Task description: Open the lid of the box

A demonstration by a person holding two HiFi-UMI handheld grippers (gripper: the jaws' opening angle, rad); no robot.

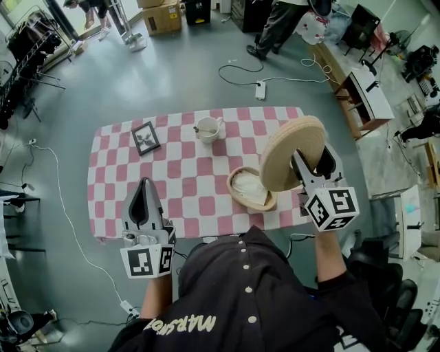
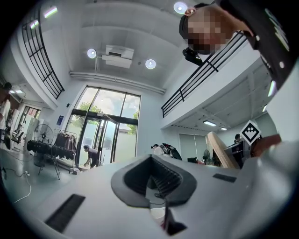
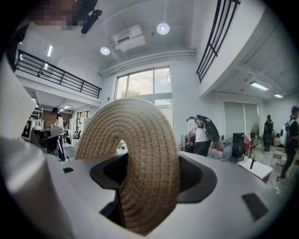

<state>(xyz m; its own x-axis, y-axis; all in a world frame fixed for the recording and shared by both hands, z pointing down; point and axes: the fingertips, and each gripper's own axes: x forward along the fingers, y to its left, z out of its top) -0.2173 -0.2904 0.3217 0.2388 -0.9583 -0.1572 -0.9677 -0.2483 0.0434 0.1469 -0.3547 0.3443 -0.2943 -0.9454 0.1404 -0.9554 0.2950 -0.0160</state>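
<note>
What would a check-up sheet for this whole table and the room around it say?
Surface: pink-and-white checked cloth covers the table, lying flat.
Job's things: woven box open, white lining inside; woven lid off it, held up tilted.
Clutter: picture frame and white mug on the far side.
Tools: right tool shut on the woven lid; left tool shut, empty.
Cables: power strip with a white cable on the floor beyond; long cable at left.
Surroundings: grey floor, cardboard boxes, a person.
</note>
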